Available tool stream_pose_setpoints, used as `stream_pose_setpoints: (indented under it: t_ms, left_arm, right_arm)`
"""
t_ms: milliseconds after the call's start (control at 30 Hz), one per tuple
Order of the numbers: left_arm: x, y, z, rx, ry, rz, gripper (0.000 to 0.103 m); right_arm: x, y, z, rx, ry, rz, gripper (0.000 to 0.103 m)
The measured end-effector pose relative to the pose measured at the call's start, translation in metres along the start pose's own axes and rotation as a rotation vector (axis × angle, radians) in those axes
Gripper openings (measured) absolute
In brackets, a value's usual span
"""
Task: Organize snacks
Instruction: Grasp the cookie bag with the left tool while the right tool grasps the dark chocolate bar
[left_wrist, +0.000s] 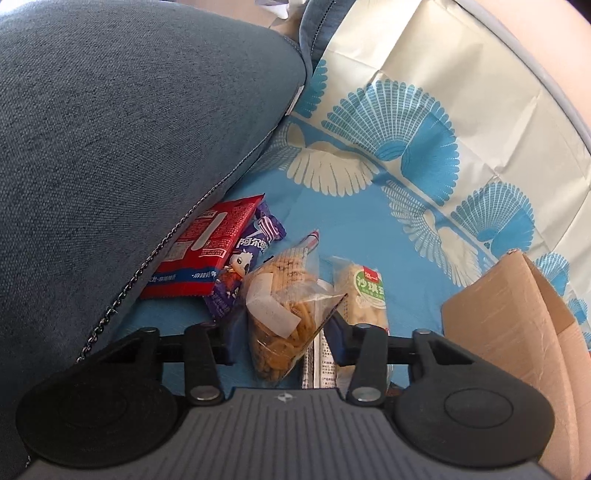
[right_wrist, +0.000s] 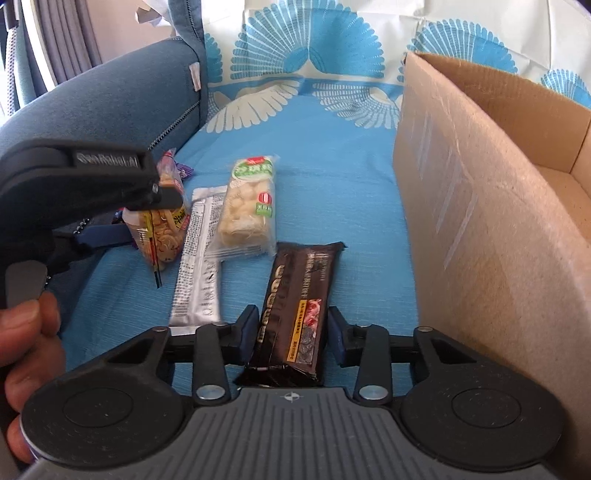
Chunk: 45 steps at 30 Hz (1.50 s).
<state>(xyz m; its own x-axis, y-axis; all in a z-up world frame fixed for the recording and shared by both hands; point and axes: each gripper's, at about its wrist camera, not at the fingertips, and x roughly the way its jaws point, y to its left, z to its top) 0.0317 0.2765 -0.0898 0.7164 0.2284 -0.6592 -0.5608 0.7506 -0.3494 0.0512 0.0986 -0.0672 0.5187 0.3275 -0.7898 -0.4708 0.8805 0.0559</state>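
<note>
Snacks lie on a blue patterned cloth. My left gripper (left_wrist: 286, 325) stands around a clear bag of yellow crackers (left_wrist: 286, 314), its jaws on both sides; the bag looks lifted. The right wrist view shows that bag (right_wrist: 164, 229) in the left gripper's jaws. My right gripper (right_wrist: 291, 332) is open around a dark brown snack bar (right_wrist: 295, 314) lying flat. A pale puffed snack pack (right_wrist: 251, 206) and a silver sachet (right_wrist: 201, 258) lie between them. A red packet (left_wrist: 199, 251) and a purple packet (left_wrist: 243, 266) lie by the cushion.
An open cardboard box (right_wrist: 480, 206) stands at the right, also in the left wrist view (left_wrist: 509, 314). A large grey-blue cushion (left_wrist: 129, 129) fills the left side. The cloth (right_wrist: 325, 155) runs back to a cream patterned part.
</note>
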Motion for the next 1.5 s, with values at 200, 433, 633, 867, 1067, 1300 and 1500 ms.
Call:
stream_pose_setpoints:
  t_ms: [200, 433, 633, 867, 1067, 1300, 1500]
  left_arm:
    - [-0.02, -0.003, -0.004, 0.083, -0.031, 0.016, 0.039]
    - [-0.063, 0.001, -0.012, 0.097, -0.021, -0.028, 0.039]
    - [-0.099, 0.001, -0.026, 0.148, -0.01, -0.015, 0.039]
    - [-0.12, -0.004, -0.055, 0.157, 0.047, -0.035, 0.039]
    - [-0.131, -0.008, -0.086, 0.11, 0.07, -0.059, 0.039]
    - [-0.131, 0.006, -0.087, 0.009, 0.089, -0.033, 0.051]
    - [-0.127, 0.008, -0.086, -0.001, 0.057, 0.066, 0.07]
  right_arm:
    - [-0.011, 0.002, 0.0, -0.038, -0.028, 0.028, 0.03]
    - [-0.027, 0.007, -0.011, -0.069, -0.018, 0.091, 0.029]
    - [-0.056, 0.01, -0.029, -0.085, 0.024, 0.165, 0.029]
    - [-0.078, 0.003, -0.045, -0.078, 0.057, 0.192, 0.03]
    - [-0.082, 0.0, -0.054, -0.066, 0.073, 0.187, 0.03]
    - [-0.074, 0.003, -0.061, -0.11, 0.109, 0.157, 0.041]
    - [-0.07, -0.001, -0.062, -0.089, 0.121, 0.174, 0.05]
